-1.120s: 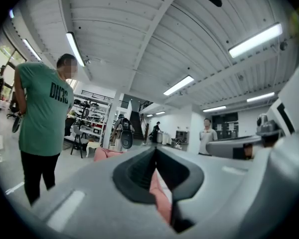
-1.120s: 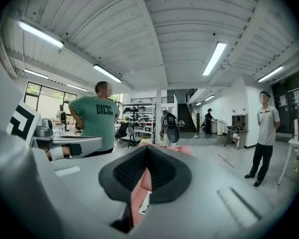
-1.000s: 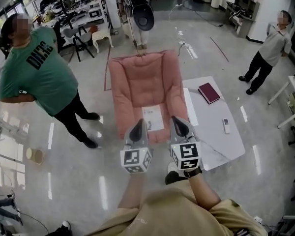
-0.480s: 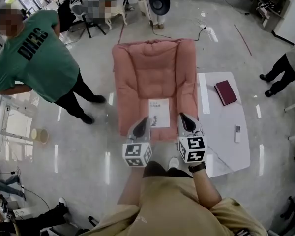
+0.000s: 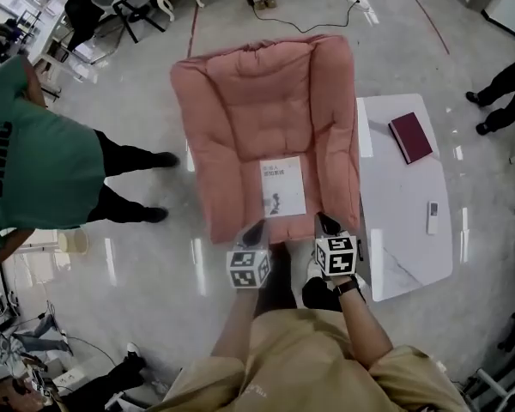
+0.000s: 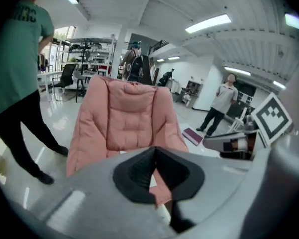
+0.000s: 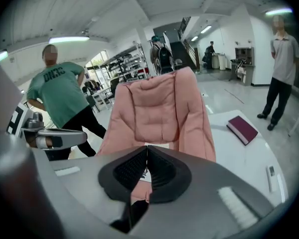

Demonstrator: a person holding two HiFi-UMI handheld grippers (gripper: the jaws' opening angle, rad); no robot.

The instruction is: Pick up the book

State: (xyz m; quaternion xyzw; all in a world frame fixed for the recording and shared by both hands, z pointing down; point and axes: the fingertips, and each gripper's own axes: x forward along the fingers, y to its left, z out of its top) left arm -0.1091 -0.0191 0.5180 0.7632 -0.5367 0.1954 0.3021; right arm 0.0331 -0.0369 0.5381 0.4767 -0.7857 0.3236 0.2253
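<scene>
Head view first: a big pink padded chair (image 5: 266,101) sits in the middle of a shiny floor, and a thin white book (image 5: 283,187) lies flat on its seat, close to the front edge. Right of the chair there's a white table (image 5: 403,247) with a maroon book (image 5: 410,137) near its far end and a small remote (image 5: 432,217) nearer the front, well apart from the book. So two books, and I can't tell which one is meant. The left gripper (image 5: 256,227) and right gripper (image 5: 324,221) hang side by side just in front of the chair's front edge, both pointing at the seat, neither touching the white book. A person in a green shirt (image 5: 34,178) stands off to the left.

Left gripper view: the jaws are pressed together with nothing between them, lined up on the chair. The maroon book shows on the table to the right, and the other gripper pokes in from the right edge.

Right gripper view: same deal, jaws closed tip to tip and empty. A sliver of the white book peeks out right behind them on the seat, and the maroon book lies off to the right on the table.
</scene>
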